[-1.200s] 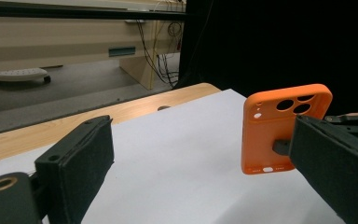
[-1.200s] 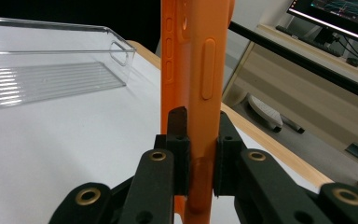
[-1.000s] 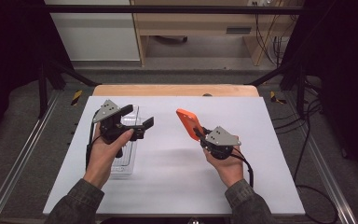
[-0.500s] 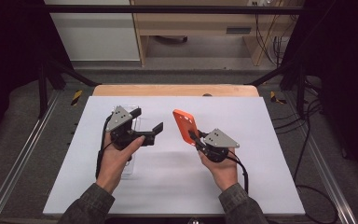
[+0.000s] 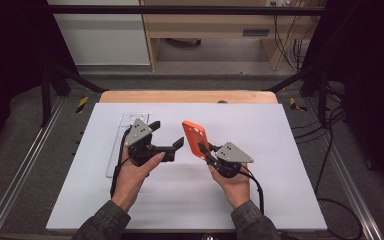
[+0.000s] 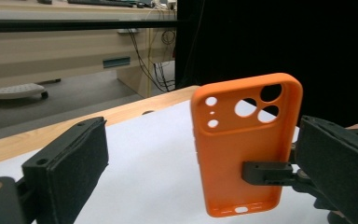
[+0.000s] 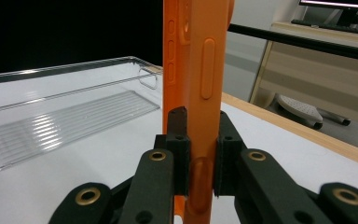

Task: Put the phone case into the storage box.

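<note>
Orange soft-plastic phone case with round camera cut-outs stands upright above the white table, pinched near its lower end by the right tool, whose black pads clamp it on both faces, as the right gripper view shows. The step in hand looks like a handover or a two-handed hold: the left tool faces the case from the side with its jaws spread as wide as they go, having just been opening, and nothing lies between them yet. In the left gripper view the case stands ahead between the two pads, clear of both. The next move probably calls for bringing the left tool around the free upper part and closing squarely across its edges. A clear ribbed plastic tray lies on the table under the left hand.
</note>
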`<state>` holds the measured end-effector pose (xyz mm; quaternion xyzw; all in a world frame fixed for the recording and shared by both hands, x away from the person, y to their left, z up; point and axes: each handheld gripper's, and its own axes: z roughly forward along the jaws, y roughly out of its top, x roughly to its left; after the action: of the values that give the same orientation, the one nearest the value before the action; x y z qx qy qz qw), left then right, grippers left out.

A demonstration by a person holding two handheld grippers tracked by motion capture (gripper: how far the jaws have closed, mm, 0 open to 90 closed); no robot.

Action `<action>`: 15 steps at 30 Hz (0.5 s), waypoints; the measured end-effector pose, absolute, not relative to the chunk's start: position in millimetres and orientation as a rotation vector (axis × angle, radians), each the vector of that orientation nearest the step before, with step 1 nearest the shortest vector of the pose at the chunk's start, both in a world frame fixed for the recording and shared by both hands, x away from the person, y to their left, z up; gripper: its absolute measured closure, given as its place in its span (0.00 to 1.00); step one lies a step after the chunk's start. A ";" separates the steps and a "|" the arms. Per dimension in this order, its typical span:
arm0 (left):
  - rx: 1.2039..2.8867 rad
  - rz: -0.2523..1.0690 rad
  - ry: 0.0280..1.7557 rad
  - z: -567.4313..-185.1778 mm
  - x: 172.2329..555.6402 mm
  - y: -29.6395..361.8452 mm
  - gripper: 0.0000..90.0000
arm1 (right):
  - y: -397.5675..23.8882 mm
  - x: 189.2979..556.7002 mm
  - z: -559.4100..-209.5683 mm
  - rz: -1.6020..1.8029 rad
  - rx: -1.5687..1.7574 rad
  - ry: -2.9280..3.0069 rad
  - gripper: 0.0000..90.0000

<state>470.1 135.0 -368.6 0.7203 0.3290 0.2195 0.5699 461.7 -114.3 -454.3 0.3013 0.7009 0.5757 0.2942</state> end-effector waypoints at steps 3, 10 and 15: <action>1.695 0.509 0.772 -371.3 470.3 131.4 0.03 | -113.6 461.6 -455.6 1.535 0.804 1.866 0.89; 1.676 0.478 0.789 -376.2 469.1 124.2 0.04 | -108.8 459.8 -457.9 1.566 0.799 1.873 0.89; 1.679 0.473 0.790 -379.7 467.9 120.0 0.03 | -104.7 458.9 -460.5 1.569 0.791 1.889 0.89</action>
<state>467.9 120.0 -379.7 0.7169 0.3374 0.2019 0.5757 458.9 -104.7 -460.5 0.2946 0.7035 0.5843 0.2774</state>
